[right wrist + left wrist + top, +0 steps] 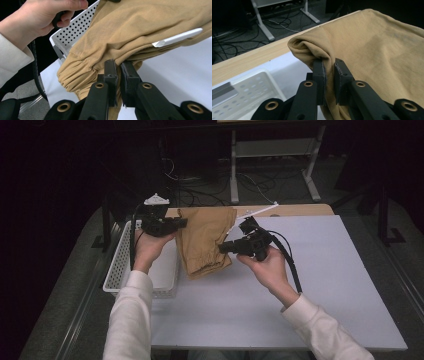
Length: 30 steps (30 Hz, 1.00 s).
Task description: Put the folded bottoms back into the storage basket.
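- White perforated plastic basket [120, 265] at the table's left edge; contents cannot be told.
- Left gripper [181, 223] pinches the soft tan knit garment [205, 240], which is lifted over the table [325, 285] beside the basket.
- Right gripper [223, 248] is clamped near its ribbed, gathered cuff [75, 75].
- Matte white tabletop, wood strip behind; dark room, cables on the floor.

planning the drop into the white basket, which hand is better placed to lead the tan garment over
Left, likely. The left gripper, shut on the tan garment, hangs right beside the white basket; the right gripper, also clamped on it, is farther over the table.
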Motion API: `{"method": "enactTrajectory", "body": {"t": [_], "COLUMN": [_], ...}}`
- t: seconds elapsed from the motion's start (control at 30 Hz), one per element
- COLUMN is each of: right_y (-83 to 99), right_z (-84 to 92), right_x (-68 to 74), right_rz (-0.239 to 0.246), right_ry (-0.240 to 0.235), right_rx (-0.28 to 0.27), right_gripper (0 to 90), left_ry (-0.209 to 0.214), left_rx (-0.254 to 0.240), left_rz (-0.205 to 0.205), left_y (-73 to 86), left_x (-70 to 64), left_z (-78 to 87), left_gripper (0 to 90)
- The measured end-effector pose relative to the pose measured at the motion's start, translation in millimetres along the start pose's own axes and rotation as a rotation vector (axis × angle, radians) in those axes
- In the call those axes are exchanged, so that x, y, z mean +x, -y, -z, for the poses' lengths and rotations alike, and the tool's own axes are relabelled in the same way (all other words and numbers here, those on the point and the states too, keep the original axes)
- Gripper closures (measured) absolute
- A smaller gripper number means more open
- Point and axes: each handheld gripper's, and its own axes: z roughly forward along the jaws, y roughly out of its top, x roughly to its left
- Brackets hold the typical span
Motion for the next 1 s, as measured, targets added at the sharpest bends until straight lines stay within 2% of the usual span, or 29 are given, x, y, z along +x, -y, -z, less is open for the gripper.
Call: {"method": "enactTrajectory", "body": {"t": [0.67,1.0], "right_y": [-18.7,-26.6], "right_z": [-24.6,-39.1], "right_x": [15.0,21.6], "right_rz": [0.029,0.040], "right_ry": [-0.016,-0.021], "right_rx": [-0.001,-0.002], "right_gripper": [82.7,82.7], "left_ry": [-0.047,-0.059], "left_rx": [-0.018,-0.023], "left_rz": [0.009,0.020], "left_y": [2.9,5.9], "left_x": [24.8,39.3], "left_z": [26.7,34.0], "left_gripper": [80.6,80.6]}}
